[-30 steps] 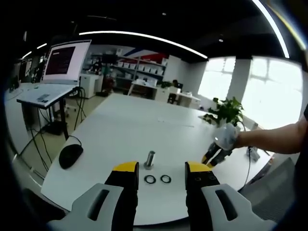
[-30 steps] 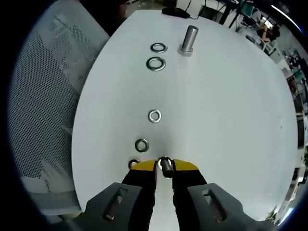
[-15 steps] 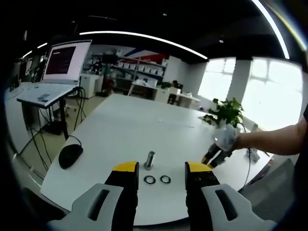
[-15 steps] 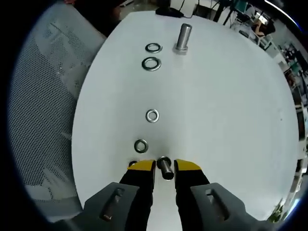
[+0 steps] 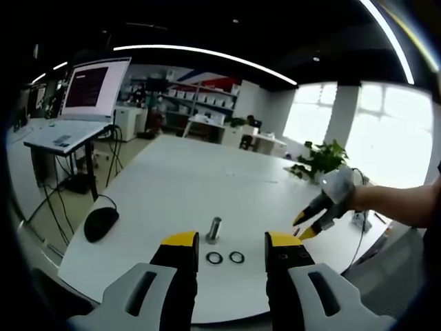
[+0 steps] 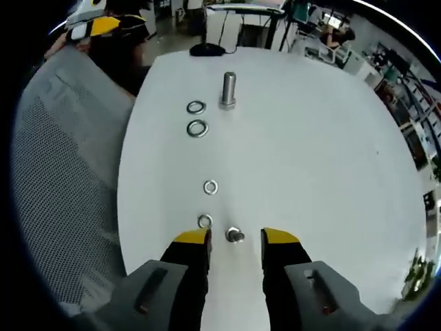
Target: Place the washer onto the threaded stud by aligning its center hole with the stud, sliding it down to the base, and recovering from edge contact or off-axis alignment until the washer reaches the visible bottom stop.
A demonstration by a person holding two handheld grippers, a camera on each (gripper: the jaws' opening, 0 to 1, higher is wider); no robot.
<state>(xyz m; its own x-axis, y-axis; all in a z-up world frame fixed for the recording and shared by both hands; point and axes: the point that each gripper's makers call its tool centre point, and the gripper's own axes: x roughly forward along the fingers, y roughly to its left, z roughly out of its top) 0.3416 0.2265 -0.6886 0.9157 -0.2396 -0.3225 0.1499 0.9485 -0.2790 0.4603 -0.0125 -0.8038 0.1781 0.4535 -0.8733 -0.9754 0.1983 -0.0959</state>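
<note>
Left gripper view: the left gripper (image 5: 232,249) rises from 6 o'clock with its yellow-tipped jaws standing wide apart and nothing between them. Just beyond the tips, on the white table (image 5: 186,183), the threaded stud (image 5: 214,229) stands upright on its base. Two washers (image 5: 225,257) lie flat side by side just toward 6 o'clock of the stud, close to it but not touching, framed in the gap between the jaws. A black mouse (image 5: 100,223) sits at 9 o'clock on the table, its cable trailing off the edge. At 3 o'clock the right gripper (image 5: 311,221) comes in, held by a gloved hand (image 5: 339,190), above the table's far edge with its jaws parted. A potted plant (image 5: 322,158) stands behind it, and a monitor (image 5: 94,87) on a stand sits at 10 o'clock.

Right gripper view: the right gripper (image 6: 235,242) has its jaws well open and grips nothing. A small bolt (image 6: 234,235) lies on the white table (image 6: 317,152) in the gap between the tips. A small ring (image 6: 204,221) lies beside the left jaw, another small washer (image 6: 211,187) further toward 12 o'clock. Beyond them, the two washers (image 6: 196,118) lie one behind the other, just at 9 o'clock of the upright threaded stud (image 6: 228,91). At 11 o'clock the left gripper (image 6: 100,25) shows over a grey mesh chair back (image 6: 62,172).
</note>
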